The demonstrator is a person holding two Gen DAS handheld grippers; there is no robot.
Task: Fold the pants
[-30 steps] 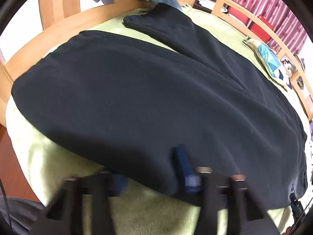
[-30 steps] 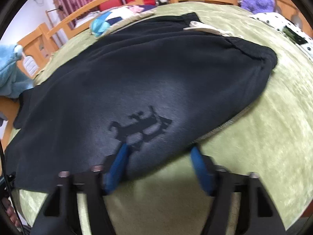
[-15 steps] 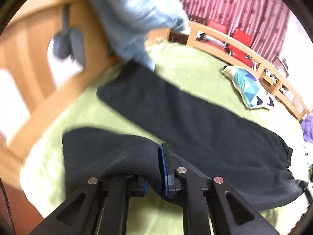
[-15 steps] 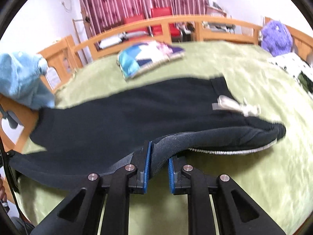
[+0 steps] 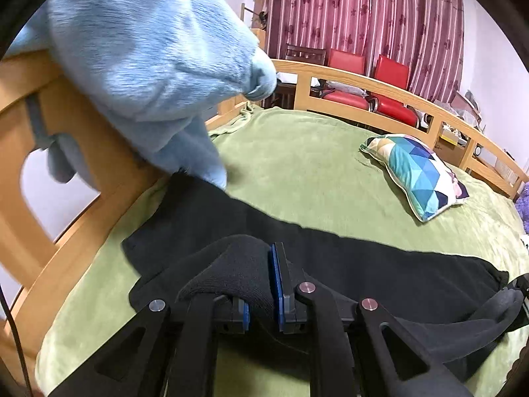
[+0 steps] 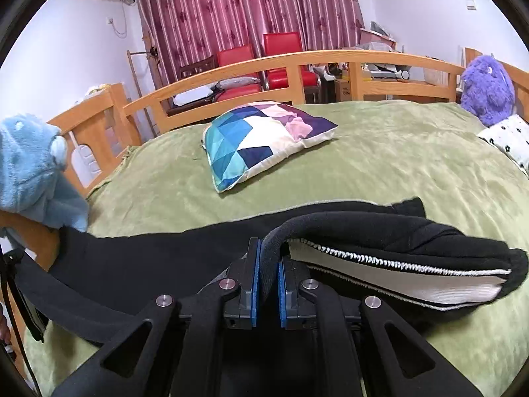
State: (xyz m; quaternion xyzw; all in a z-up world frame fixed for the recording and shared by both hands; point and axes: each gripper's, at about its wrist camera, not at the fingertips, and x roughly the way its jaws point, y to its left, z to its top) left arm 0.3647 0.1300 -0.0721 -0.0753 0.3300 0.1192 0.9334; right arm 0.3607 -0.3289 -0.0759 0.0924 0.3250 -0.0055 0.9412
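Observation:
Black pants (image 5: 363, 264) lie across a green blanket (image 5: 297, 165) on a bed. My left gripper (image 5: 261, 284) is shut on a raised fold of the near leg's edge, lifted off the blanket. In the right wrist view my right gripper (image 6: 267, 271) is shut on the black pants (image 6: 148, 258) at the waist end. The waistband (image 6: 413, 264) hangs open to the right and shows its white lining. The far leg stays flat on the blanket behind both grippers.
A blue plush toy (image 5: 148, 66) hangs over the wooden bed rail (image 5: 82, 172) at the left. A patchwork pillow (image 6: 261, 139) lies mid-bed. A purple plush (image 6: 486, 89) sits at the far right. Red chairs (image 6: 264, 63) and curtains stand beyond the rail.
Both grippers went from open around the near edge of the pants to shut on it. Both then rose and carried the fabric toward the far side, so the pants now lie doubled.

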